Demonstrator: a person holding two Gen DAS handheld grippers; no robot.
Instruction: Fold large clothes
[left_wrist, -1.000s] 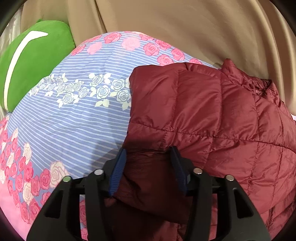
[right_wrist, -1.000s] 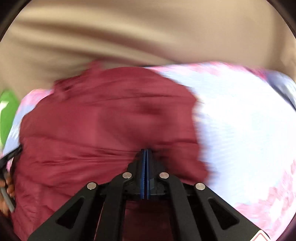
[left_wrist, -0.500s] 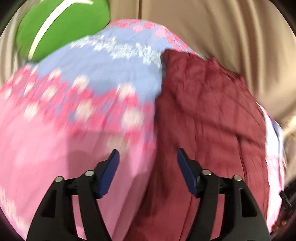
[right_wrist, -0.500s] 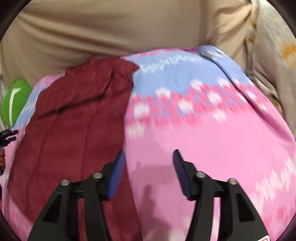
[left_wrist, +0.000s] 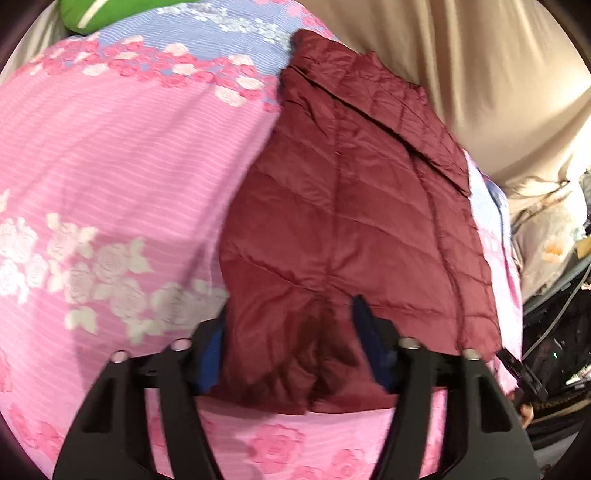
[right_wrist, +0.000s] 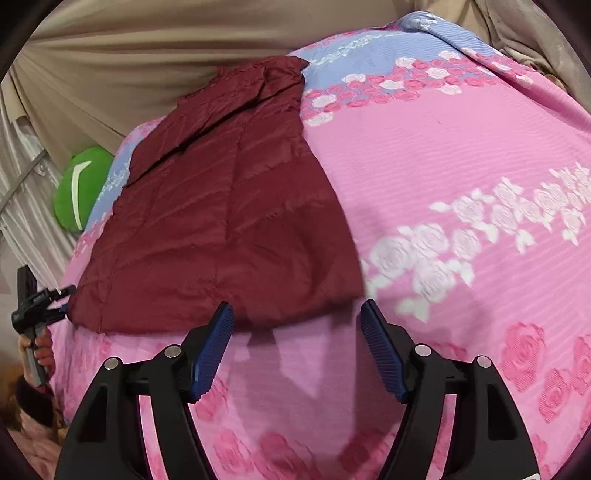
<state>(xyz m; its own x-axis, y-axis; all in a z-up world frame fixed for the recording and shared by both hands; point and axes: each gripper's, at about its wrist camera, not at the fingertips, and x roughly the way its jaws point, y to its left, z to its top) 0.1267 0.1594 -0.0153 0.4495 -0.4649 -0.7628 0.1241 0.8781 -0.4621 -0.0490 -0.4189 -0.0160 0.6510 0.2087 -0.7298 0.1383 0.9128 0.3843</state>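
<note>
in the left wrist view, our left gripper (left_wrist: 291, 343) has its jaws spread wide, and the near hem of the dark red quilted jacket (left_wrist: 343, 206) bulges between the blue pads (left_wrist: 373, 347). we cannot tell if the pads press the cloth or only stand beside it, but they are not clenched on it. the jacket lies on the pink flowered bedspread (left_wrist: 110, 155) as a long narrow strip that runs away from us toward the beige curtain (left_wrist: 480, 74). a sleeve or side panel seems folded over its right part. a green cushion (left_wrist: 110, 11) sits at the far corner.

in the right wrist view, our right gripper (right_wrist: 297, 350) is released, with its jaws apart, above bare bedspread just near the jacket's lower right corner, and it holds nothing. the left gripper shows small at the left edge, at the jacket's other near corner.

we judge the lengthwise folds are done. what is left is to take the near hem and bring it toward the collar, then smooth the bundle.
</note>
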